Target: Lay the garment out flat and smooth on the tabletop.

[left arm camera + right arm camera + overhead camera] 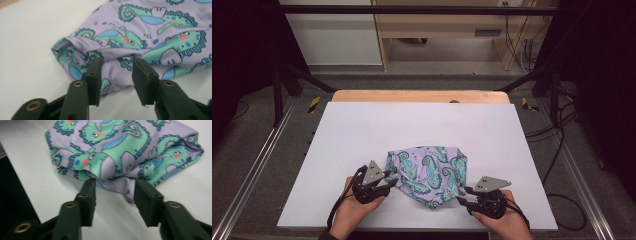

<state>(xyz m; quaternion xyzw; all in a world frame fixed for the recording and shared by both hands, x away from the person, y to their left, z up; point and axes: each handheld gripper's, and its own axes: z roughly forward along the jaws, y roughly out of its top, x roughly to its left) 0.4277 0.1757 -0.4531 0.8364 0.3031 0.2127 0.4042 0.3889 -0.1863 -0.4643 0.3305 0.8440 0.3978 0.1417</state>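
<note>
Nearest, at the table's [362, 120] front edge: two hands, a gripper in each. Left gripper [388, 179] at 7 o'clock of the cloth [428, 175], aimed toward 3 o'clock; jaws spread, tips at the cloth's left corner. Seen along that gripper's own jaws [117, 65]: fabric between the two pads, not pinched; left pad against a bunched fold, right pad resting on flat cloth.

Right gripper [462, 195] at 5 o'clock of the cloth, aimed toward 9 o'clock; jaws likewise spread. Along its own jaws [113, 184]: tips just at the cloth's near hem, a drooping flap in the gap, no grip on it.

Middle of the table, a little toward the front: the cloth, lilac with green and blue seahorses, folded into a loose, lumpy bundle, several layers thick at the edges.

Beyond: bare white table top out to a wooden strip at 12 o'clock, then floor, cables at 2 o'clock, pale furniture further back.

Risks, as a judgement:
- Closing here could catch only the top layer, or several layers at once, since the hems are stacked and rumpled; an uneven lift and a collapsed fold would follow.
- Jaw tips so low could push the cloth along the smooth top instead of grasping, shoving the bundle out of shape.
- Unequal pulls from the two sides could twist the bundle.

Containers: none on the table, nothing held in anything.
</note>
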